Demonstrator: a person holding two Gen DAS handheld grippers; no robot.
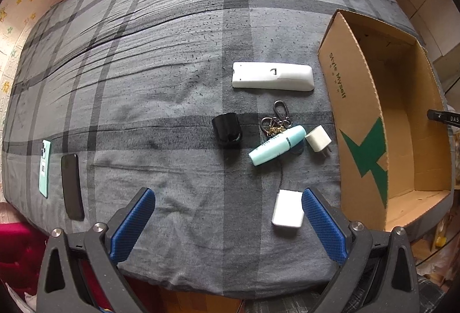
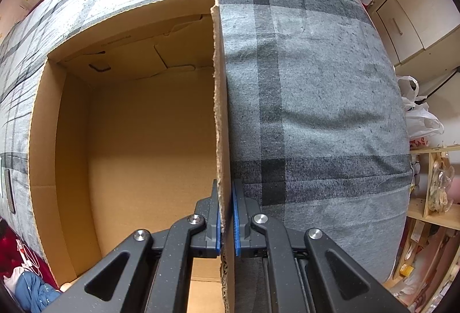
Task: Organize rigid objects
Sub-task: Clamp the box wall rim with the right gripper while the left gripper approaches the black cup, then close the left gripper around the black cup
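Observation:
On a grey plaid bed [image 1: 161, 60] stands an open cardboard box [image 1: 356, 100] at the right. Left of it lie a white remote [image 1: 271, 76], a black cube-like object [image 1: 227, 131], a bunch of keys [image 1: 276, 119], a mint tube [image 1: 276, 145], a small white charger [image 1: 317, 138] and a larger white adapter [image 1: 288, 208]. My left gripper [image 1: 228, 196] hangs open above the bed; its right finger is beside the adapter. My right gripper [image 2: 225, 192] is shut on the box's right wall [image 2: 220, 100]. The box's inside looks bare.
Two phones, one mint [image 1: 45, 169] and one black [image 1: 72, 186], lie near the bed's left edge. Cabinets [image 2: 408, 19] and a plastic bag [image 2: 417, 109] stand beyond the bed's right side, with wooden shelves [image 2: 431, 212] below them. A tip of the right gripper [image 1: 444, 116] shows over the box.

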